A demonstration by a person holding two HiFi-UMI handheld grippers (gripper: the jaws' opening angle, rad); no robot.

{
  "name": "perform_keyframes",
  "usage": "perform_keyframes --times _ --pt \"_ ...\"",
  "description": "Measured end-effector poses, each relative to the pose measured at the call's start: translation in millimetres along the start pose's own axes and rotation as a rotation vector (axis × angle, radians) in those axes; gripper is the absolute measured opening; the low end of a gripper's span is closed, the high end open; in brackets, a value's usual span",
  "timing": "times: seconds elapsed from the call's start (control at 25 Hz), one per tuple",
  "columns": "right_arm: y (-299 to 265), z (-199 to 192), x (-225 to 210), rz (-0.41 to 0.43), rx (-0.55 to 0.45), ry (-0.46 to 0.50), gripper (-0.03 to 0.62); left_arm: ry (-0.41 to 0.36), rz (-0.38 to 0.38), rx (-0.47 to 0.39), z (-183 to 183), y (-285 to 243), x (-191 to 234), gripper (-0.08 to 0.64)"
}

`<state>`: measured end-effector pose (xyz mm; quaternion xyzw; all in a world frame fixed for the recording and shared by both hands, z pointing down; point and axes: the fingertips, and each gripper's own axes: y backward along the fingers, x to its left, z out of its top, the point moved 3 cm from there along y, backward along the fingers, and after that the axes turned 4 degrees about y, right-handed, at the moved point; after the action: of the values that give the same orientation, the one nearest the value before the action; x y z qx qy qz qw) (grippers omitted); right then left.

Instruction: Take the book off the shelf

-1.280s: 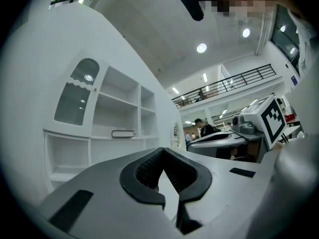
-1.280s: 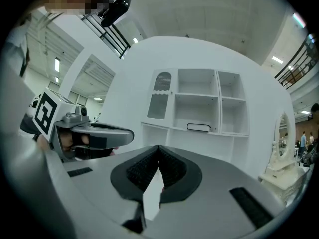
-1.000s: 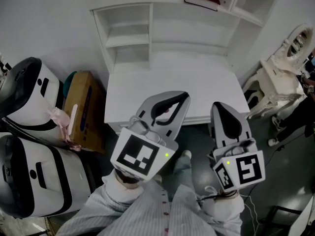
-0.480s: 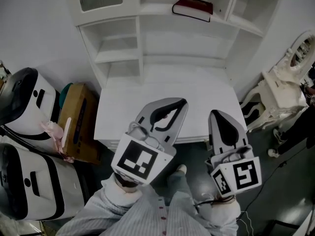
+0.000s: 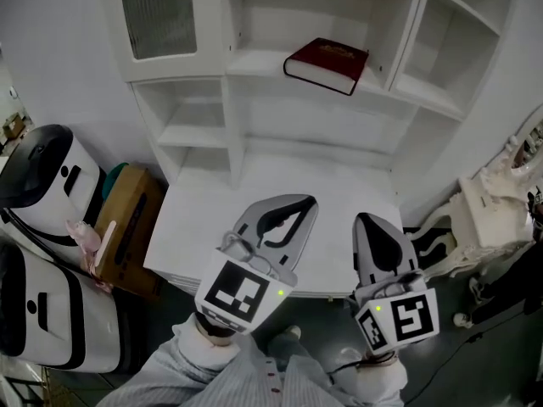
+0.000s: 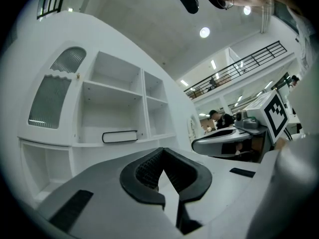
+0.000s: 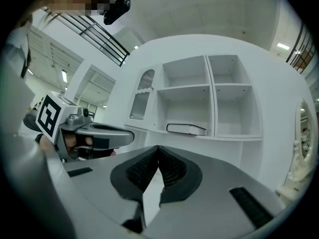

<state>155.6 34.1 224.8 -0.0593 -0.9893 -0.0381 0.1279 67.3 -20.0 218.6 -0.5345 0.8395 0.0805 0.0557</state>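
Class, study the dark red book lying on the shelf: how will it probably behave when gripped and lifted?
The book looks hardbound, so it would probably stay stiff. Its thickness suggests some weight; gripped at one edge, it might droop or fall open. Lying flat on the shelf, it seems unlikely to roll or tip.

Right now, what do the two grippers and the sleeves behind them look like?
The left gripper and right gripper are grey tapered shells with black ribbed lining inside the jaws. Each carries a cube with black-and-white square markers and a small green light. The sleeves are pale, finely striped.
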Motion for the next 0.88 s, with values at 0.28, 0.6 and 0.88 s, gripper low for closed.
perform_keyframes --times 0.28,0.6,0.88 --pt "-14 -10 -42 0.101 -0.002 0.032 0.014 -0.001 0.1 0.033 -3 -39 0 0.011" --pt "-33 -23 -60 0.15 -0.001 0.018 0.014 -0.019 0.126 0.075 -11 -65 6 0.011" --pt "-67 -33 -76 0.161 0.014 0.026 0.014 -0.037 0.134 0.075 -15 -93 35 0.011"
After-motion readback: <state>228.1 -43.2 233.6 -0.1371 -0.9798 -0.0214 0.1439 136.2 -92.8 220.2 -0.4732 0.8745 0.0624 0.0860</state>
